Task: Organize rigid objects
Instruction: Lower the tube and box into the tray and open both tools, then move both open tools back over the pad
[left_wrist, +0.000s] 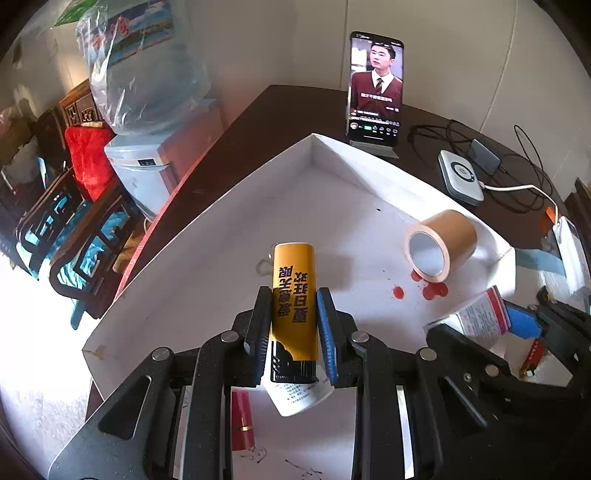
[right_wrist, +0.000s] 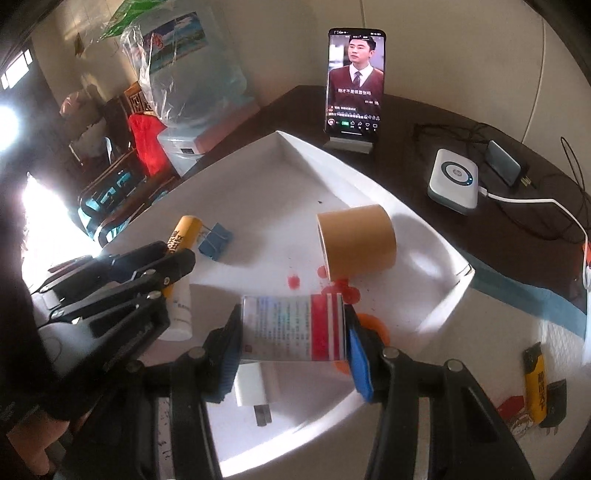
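Observation:
My left gripper (left_wrist: 293, 306) is shut on a yellow lighter with black characters (left_wrist: 294, 295), held over the white tray (left_wrist: 229, 206). It also shows in the right wrist view (right_wrist: 183, 230). My right gripper (right_wrist: 293, 325) is shut on a red and white medicine box (right_wrist: 293, 326), held crosswise over the tray; it also shows in the left wrist view (left_wrist: 480, 319). A brown tape roll (right_wrist: 358, 240) lies on its side in the tray. A blue binder clip (right_wrist: 216, 242), a white bottle (right_wrist: 181, 314) and a white charger plug (right_wrist: 251, 391) lie in the tray.
A phone on a stand (right_wrist: 354, 85), a white power bank (right_wrist: 454, 181) and cables sit on the dark table behind the tray. A second yellow lighter (right_wrist: 535, 384) lies on the white cloth at right. A red lipstick (left_wrist: 242, 421) lies under my left gripper. A water dispenser (left_wrist: 147, 162) stands left.

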